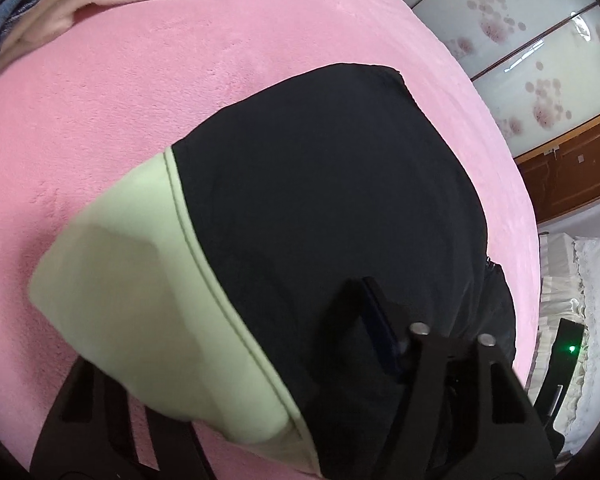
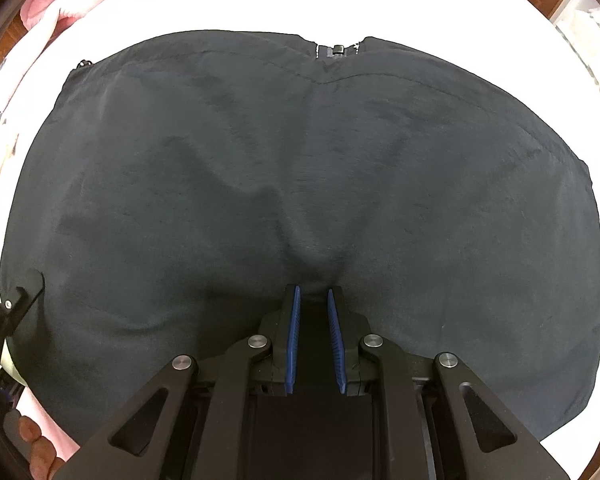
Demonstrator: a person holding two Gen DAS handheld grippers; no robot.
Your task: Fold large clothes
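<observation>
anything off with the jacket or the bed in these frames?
Nothing damaged or spilled. The dark jacket lies on the pink bedcover. Fabric puckers into creases where the right gripper pinches it, and a pale green panel drapes over the left gripper, hiding one finger.

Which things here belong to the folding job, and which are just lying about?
Part of the job:
- dark jacket with light green panel
- right gripper, pinching the jacket's fabric
- left gripper over the green panel

Just lying about:
- stack of folded clothes
- pink blanket underneath
</observation>
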